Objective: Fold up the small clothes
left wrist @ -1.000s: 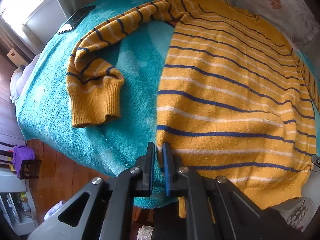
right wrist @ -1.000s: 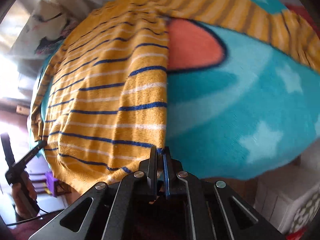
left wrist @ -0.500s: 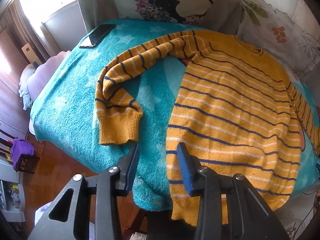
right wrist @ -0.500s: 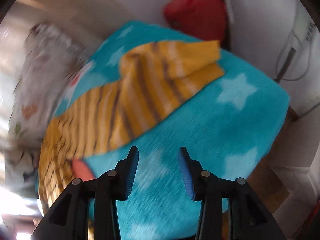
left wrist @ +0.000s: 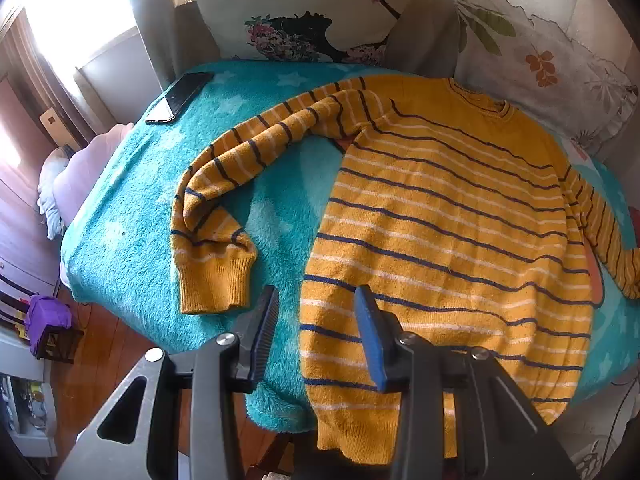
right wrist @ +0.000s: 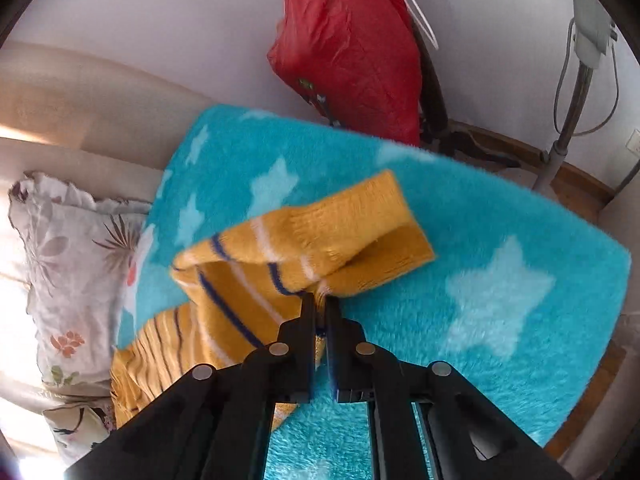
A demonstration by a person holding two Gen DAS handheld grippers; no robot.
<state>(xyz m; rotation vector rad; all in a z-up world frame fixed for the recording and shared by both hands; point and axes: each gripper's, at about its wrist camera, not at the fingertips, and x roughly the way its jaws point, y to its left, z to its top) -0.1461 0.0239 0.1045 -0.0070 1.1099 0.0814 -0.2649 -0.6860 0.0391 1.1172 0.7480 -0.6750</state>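
2 tools: left tool (left wrist: 316, 332) released above sweater (left wrist: 448, 216); right tool (right wrist: 320, 308) clenched on sleeve (right wrist: 320, 240).

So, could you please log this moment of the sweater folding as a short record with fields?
garment: yellow striped sweater, spread flat, front side up
surface: teal star blanket
left sleeve: bent back on itself, cuff lying on the blanket
right sleeve: cuff end pinched and lifted off the blanket
left gripper: jaws apart, nothing between them, above the sweater's hem
right gripper: shut on the right sleeve near its cuff
other items: phone at the blanket's far corner; red bag hanging behind
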